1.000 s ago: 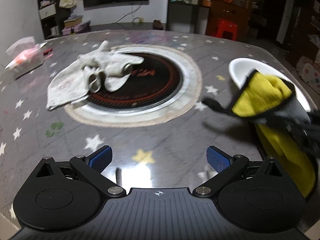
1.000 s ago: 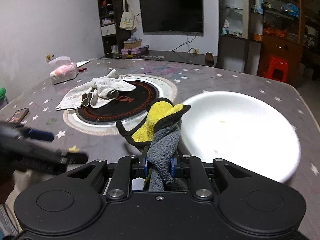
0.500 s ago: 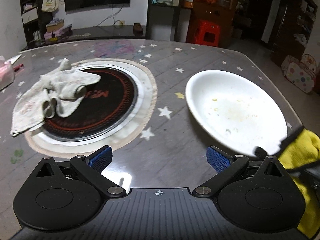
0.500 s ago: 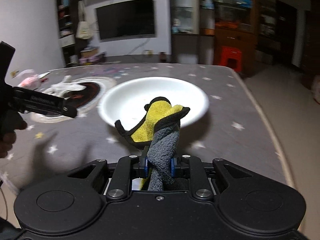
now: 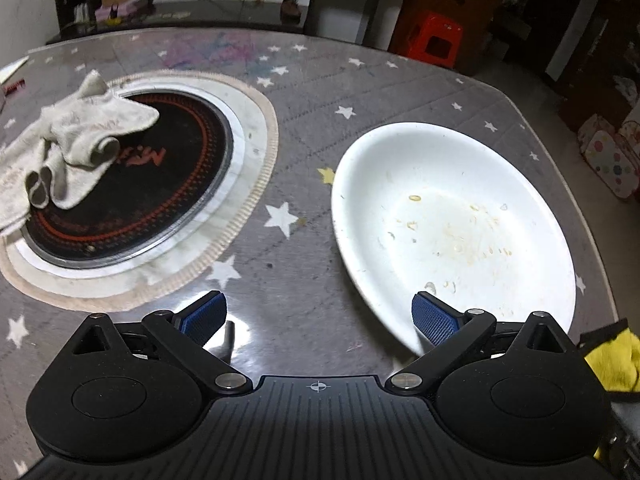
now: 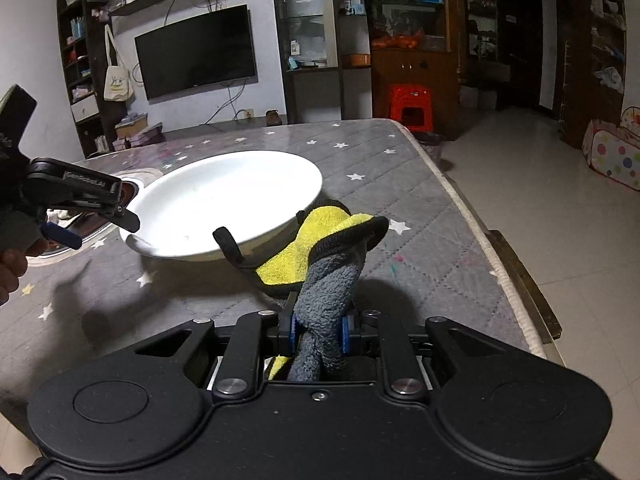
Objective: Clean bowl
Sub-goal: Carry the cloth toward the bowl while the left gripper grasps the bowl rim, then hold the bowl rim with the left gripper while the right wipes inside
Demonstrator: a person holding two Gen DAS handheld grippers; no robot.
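The left gripper (image 5: 318,316) stands wide, its fingers (image 5: 434,318) just easing inward with only the near rim of the white bowl (image 5: 452,216) between them, perhaps not quite touching. The right gripper (image 6: 318,334) clamps the yellow-and-grey cloth (image 6: 320,248), bowl on the desk (image 6: 420,248) just beyond its fingers.

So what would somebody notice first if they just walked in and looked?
Probably the big round white bowl on the grey star-patterned table, with little food bits inside. Next, the fluffy yellow and grey cloth squeezed in the right hand-held gripper, just in front of the bowl. To the bowl's left, a crumpled off-white rag lies on a round black cooktop.
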